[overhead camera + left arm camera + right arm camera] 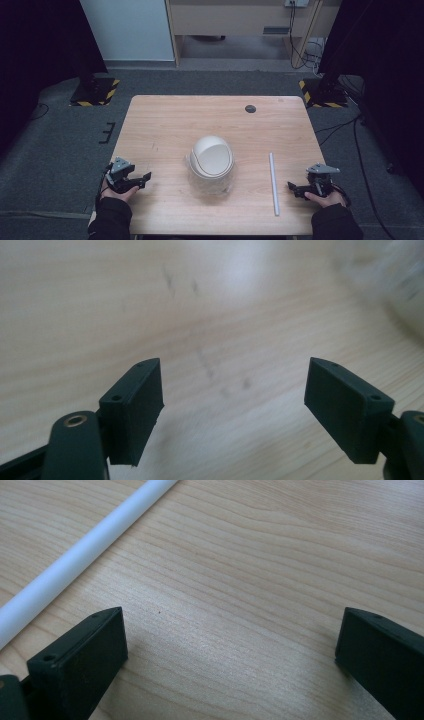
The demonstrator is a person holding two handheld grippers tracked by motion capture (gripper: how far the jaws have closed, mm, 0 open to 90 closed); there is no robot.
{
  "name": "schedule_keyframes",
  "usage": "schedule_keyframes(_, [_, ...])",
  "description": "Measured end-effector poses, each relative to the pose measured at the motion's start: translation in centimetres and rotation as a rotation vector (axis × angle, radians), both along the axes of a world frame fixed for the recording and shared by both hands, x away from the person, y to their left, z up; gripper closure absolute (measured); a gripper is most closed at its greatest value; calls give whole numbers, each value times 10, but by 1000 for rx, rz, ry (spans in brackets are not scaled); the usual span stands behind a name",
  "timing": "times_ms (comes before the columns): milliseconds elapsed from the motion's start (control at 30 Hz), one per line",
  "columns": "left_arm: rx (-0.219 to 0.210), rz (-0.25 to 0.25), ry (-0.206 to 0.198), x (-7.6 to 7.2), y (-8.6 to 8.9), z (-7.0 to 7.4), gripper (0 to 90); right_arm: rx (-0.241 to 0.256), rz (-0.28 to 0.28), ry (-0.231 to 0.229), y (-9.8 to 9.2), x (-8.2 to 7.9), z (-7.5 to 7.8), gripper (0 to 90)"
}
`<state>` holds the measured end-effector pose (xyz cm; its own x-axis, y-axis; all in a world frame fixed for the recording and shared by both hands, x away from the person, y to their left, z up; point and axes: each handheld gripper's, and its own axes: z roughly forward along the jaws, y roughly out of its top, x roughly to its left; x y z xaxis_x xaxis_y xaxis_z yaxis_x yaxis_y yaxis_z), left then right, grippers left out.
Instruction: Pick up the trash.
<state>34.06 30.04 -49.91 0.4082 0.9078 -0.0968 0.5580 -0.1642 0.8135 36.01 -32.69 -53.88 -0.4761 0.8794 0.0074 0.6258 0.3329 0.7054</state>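
Jaws of left gripper (232,405) and right gripper (230,665) gape.

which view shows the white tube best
The high view: the white tube lies whole on the table, both ends visible, between the white cup and the right gripper. The right gripper view shows a close stretch of it, its ends cut off.
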Motion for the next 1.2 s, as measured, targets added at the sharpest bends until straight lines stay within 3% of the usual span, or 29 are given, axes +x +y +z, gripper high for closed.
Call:
schedule_keyframes(67, [-28,10,-59,-3,-5,11,228,-2,7,-2,-1,1,0,5])
schedule_keyframes(133, [-42,16,-77,-5,-7,14,220,2,-5,2,0,2,0,5])
schedule_keyframes(233, [-127,35,-179,-12,-19,33,219,0,-11,1,0,3,0,5])
schedule_keyframes(300, [-143,35,-200,-14,-22,38,219,0,-11,1,0,3,0,5])
schedule_keyframes(333, [-169,27,-244,-16,-29,47,219,-2,-15,-1,1,3,0,5])
schedule_keyframes(367, [-169,27,-244,-16,-29,47,219,-1,-16,-2,1,4,0,5])
schedule_keyframes(467, [-182,-8,-299,-22,-45,62,218,-1,-18,-1,1,4,0,5])
schedule_keyframes(800, [-215,-78,-318,-25,-89,85,197,-1,-18,-1,1,4,0,5])
schedule_keyframes(833, [-215,-78,-318,-25,-89,85,197,-1,-18,-1,1,4,0,5])
schedule_keyframes(933, [-223,-121,-307,-22,-110,88,189,-1,-19,-1,1,3,0,5])
schedule_keyframes(1200, [-194,-175,-279,-16,-144,87,178,-2,-24,0,1,3,0,5])
